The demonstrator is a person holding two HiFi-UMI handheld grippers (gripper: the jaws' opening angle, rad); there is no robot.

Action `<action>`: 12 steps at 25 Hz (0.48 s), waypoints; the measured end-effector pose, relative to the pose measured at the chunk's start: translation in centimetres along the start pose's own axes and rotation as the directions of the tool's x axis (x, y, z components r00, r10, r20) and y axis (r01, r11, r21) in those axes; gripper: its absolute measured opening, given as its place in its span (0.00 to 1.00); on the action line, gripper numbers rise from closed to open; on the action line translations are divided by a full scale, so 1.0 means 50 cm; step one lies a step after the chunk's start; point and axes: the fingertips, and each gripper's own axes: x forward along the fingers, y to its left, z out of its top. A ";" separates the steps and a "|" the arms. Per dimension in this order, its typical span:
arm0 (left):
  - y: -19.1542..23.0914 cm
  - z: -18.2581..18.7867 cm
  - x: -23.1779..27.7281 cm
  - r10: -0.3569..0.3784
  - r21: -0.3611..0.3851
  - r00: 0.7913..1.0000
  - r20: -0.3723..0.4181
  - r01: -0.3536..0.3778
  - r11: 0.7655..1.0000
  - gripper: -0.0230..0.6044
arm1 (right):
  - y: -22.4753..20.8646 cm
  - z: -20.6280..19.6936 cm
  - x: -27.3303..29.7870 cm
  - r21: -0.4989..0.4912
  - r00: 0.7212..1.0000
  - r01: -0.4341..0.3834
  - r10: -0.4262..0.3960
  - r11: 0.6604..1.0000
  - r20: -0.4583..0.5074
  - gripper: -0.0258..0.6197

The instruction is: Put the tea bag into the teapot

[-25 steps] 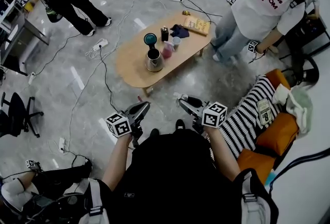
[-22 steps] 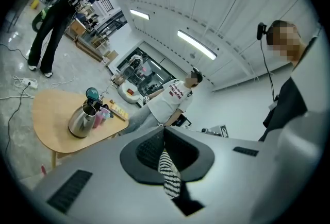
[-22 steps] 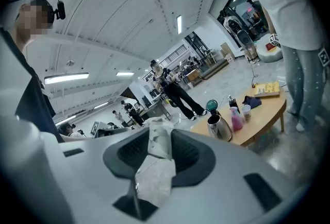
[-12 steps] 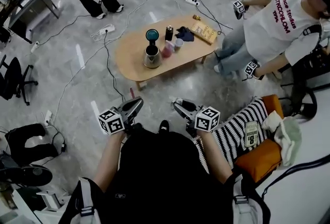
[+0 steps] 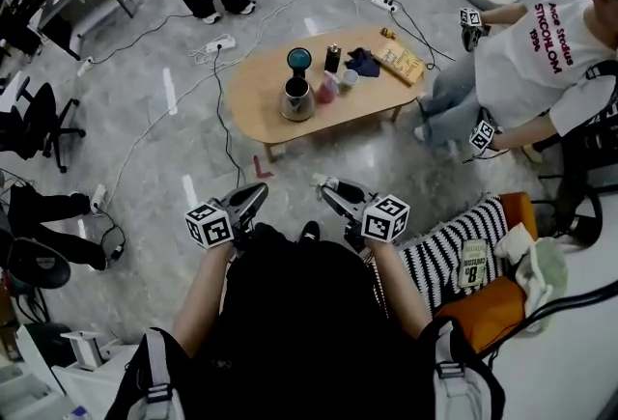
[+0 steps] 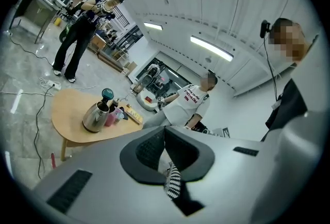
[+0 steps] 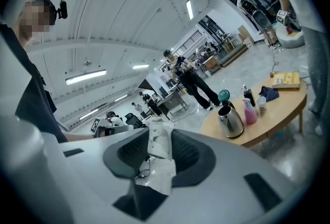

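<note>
Grey marble floor (image 5: 145, 167) lies underfoot; nearest the wearer, the left claw (image 5: 259, 189) stands together with nothing in it, and the right claw (image 5: 324, 184) is clamped on the tea bag (image 7: 157, 166), whose paper hangs below the pads. Well apart from both, on the low wooden worktop (image 5: 259, 114), the steel teapot (image 5: 296, 99) stands upright, its teal lid (image 5: 299, 58) apparently raised and a pink bottle (image 5: 328, 88) just beside it. Recommendation: approach first, hold the grip firm, centre the bag over the open mouth, then release clear of the bottle.

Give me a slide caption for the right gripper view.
Right gripper pinches a tea bag, teapot ahead on the wooden table.
</note>
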 end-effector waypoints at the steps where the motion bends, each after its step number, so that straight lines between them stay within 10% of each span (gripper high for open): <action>1: -0.003 0.001 0.002 0.002 0.005 1.000 0.003 -0.002 1.000 0.06 | 0.000 -0.002 -0.001 -0.006 1.000 -0.007 0.007 1.000 -0.004 0.23; 12: 0.018 0.043 -0.035 0.026 -0.001 0.998 0.053 -0.026 1.000 0.06 | -0.012 0.001 0.022 -0.017 1.000 -0.006 0.006 1.000 -0.014 0.23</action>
